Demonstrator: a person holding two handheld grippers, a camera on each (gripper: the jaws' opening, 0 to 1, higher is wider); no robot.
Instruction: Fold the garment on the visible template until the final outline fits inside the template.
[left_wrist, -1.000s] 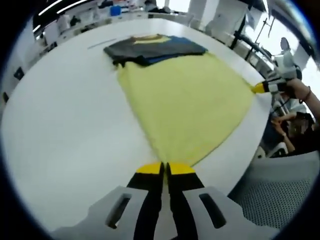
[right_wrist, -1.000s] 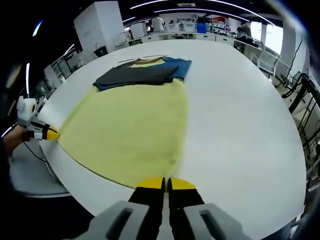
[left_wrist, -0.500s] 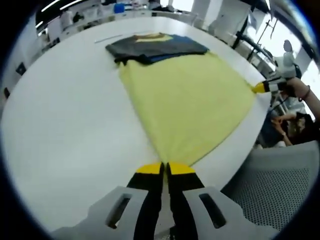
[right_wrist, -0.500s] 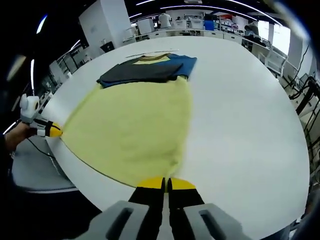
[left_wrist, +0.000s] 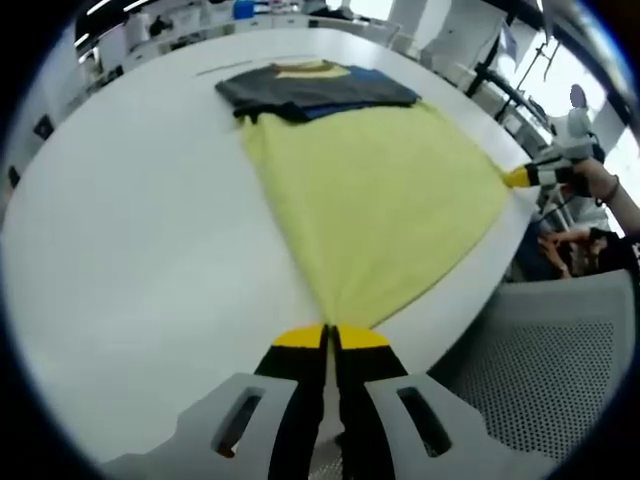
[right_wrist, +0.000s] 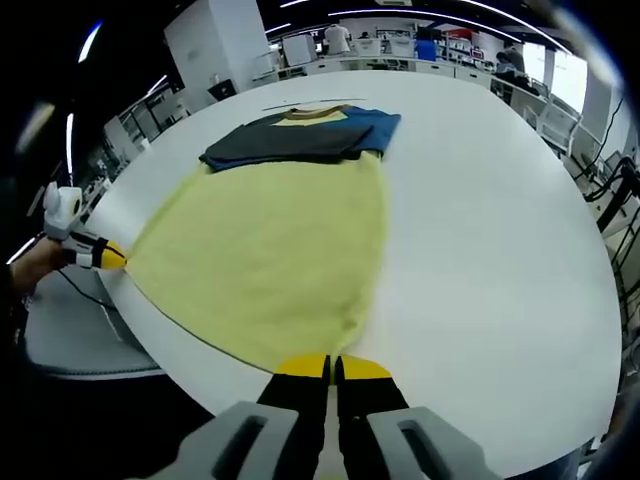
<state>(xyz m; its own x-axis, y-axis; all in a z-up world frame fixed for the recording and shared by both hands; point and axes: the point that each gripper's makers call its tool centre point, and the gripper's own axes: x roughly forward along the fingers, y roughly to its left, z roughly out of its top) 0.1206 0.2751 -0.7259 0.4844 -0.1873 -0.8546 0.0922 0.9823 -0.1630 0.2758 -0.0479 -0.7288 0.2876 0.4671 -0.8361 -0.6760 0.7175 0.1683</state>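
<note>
The pale yellow cotton garment (left_wrist: 375, 195) lies spread on the round white counter (left_wrist: 130, 250), its far end tucked against a folded stack of dark grey and blue clothes (left_wrist: 310, 88). I see no separate template outline on the counter.

The left tool (left_wrist: 329, 338) has its yellow-tipped jaws pressed together on one near corner of the hem. The right tool (right_wrist: 331, 368) is likewise pinched shut on the other near corner; in the left gripper view it shows at the counter's rim (left_wrist: 525, 176), and in the right gripper view the left tool sits at the opposite rim (right_wrist: 105, 257).

To do this step well, I would judge both corners should rise together, with the hem kept taut between them, then travel level toward the dark stack so the fold line runs straight across. Uneven lift would skew the edge.

The garment's long axis runs from the person away toward the dark stack. The wide hem points at the person, and the cloth narrows toward the far end.
</note>
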